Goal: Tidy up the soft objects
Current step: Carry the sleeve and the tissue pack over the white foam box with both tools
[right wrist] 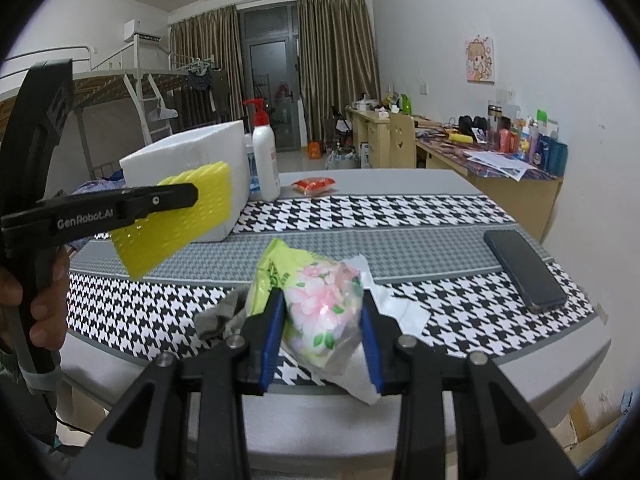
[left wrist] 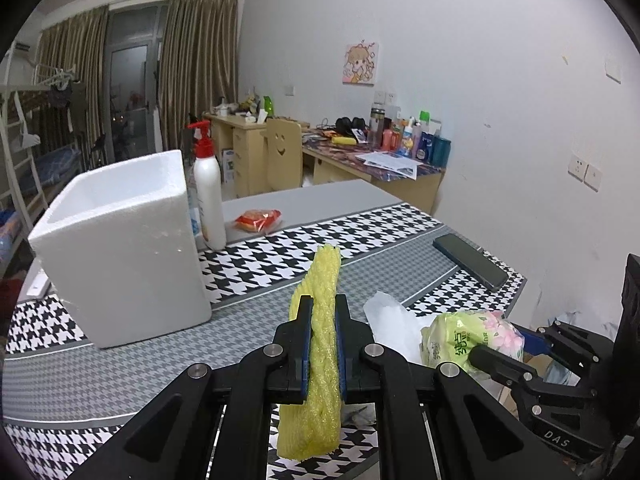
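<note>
Houndstooth table (right wrist: 440, 208); left tool (right wrist: 196, 194) marked "GenRobot.AI"

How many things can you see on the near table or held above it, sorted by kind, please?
Soft things: 4 (yellow foam net, tissue pack, grey cloth, white plastic bag)
Containers: 2 (white foam box, spray bottle)
Snack packets: 1 (red packet)
Phones: 1 (dark phone)
Total: 8
</note>
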A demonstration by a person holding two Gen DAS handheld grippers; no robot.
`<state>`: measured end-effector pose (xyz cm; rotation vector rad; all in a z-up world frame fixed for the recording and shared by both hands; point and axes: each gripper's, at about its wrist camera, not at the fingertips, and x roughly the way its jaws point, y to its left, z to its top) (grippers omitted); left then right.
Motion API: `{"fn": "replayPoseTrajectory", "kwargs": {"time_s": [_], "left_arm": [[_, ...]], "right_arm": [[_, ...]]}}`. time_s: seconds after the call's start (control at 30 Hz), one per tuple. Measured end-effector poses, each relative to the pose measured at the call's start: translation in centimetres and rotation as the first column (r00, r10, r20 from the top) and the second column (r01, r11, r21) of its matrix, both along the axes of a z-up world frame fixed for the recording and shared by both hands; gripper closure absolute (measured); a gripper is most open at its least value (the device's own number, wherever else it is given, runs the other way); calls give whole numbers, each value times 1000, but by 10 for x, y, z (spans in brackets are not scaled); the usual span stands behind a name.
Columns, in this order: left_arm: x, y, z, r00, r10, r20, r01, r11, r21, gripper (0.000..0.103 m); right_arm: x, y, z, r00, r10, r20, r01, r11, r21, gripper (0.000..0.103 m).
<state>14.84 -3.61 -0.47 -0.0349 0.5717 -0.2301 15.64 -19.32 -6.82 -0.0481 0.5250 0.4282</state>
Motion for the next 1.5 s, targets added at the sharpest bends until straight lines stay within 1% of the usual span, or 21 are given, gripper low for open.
{"fn": "replayPoseTrajectory", "kwargs": {"time_s": [0.27,0.43,0.73,1.03,1.17,1.5], "left_arm": [[-6,7,8,1000,17,18,-17,1000,1,93],[-9,15,16,999,32,42,-32,999,-6,93],[-9,23,27,995,63,75,-64,998,8,93],[-14,31,34,993,68,99,-70,997,18,93],[-12,35,38,993,60,100,-61,998,10,93],[0,45,49,989,86,119,-88,996,14,93]], "right_arm": [[7,5,9,1000,18,20,-18,1000,9,63],[12,8,17,999,24,36,-25,1000,15,63],[17,17,32,997,35,72,-38,999,34,63],[22,24,44,994,42,102,-47,998,49,63],[23,26,50,992,39,117,-46,997,58,63],[32,34,60,991,41,128,-50,996,70,63]]}}
